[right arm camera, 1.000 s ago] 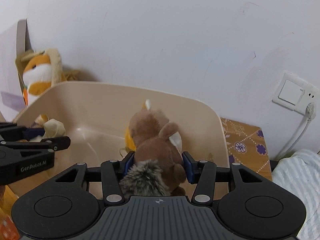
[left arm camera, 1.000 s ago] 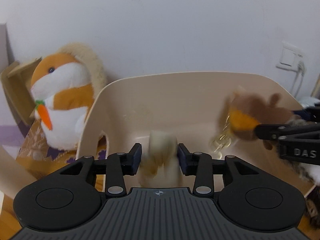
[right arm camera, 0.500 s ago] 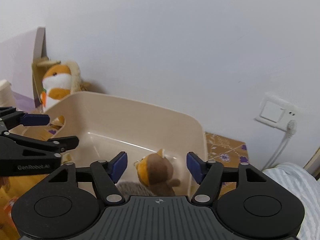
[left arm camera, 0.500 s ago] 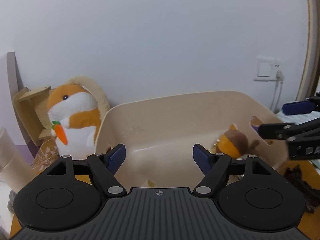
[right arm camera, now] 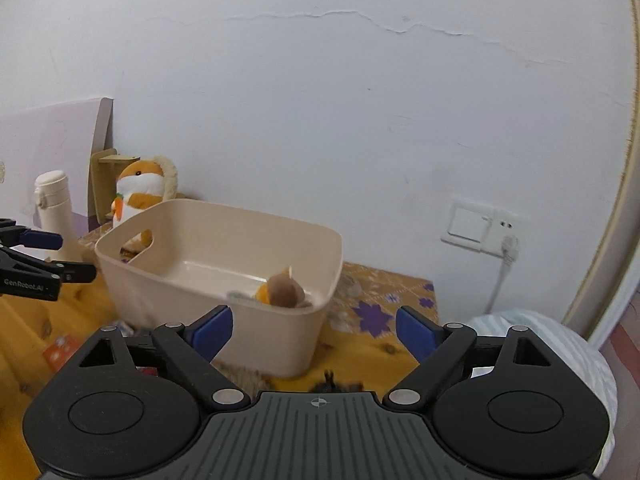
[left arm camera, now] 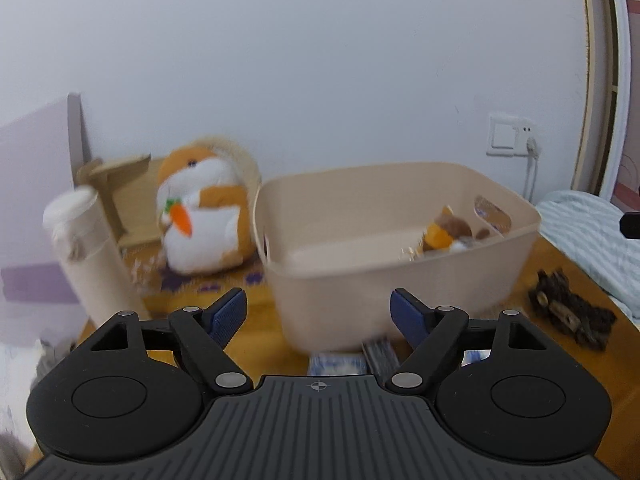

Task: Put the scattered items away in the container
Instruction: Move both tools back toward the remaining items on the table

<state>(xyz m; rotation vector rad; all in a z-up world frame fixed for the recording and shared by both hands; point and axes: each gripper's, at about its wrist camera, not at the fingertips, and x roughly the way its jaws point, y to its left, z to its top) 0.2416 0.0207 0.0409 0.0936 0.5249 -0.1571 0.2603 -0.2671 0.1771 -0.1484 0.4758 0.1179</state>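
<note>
The beige bin [left arm camera: 400, 296] stands on the yellow cloth, and a brown squirrel plush [left arm camera: 448, 232] lies inside at its right end. My left gripper [left arm camera: 318, 304] is back from the bin's near wall, its jaws opening with nothing between them. In the right wrist view the bin [right arm camera: 180, 292] and the squirrel plush [right arm camera: 284, 292] show again. My right gripper [right arm camera: 314, 320] is also back from the bin, its jaws opening and empty. The left gripper [right arm camera: 76, 256] appears at the left edge. A dark furry item [left arm camera: 568, 316] and a blue-white pack [left arm camera: 338, 364] lie on the table outside the bin.
An orange-and-white hamster plush [left arm camera: 200, 216] sits left of the bin against the wall, beside a cream bottle [left arm camera: 88, 248]. A striped bed cover [left arm camera: 592, 240] lies to the right. A wall socket with a cable [right arm camera: 480, 224] is behind. A red card [right arm camera: 60, 352] lies on the cloth.
Both grippers let go of their plush toys over the bin, opened wide and drew back and up. The squirrel now lies in the bin; the cream toy is out of sight.
</note>
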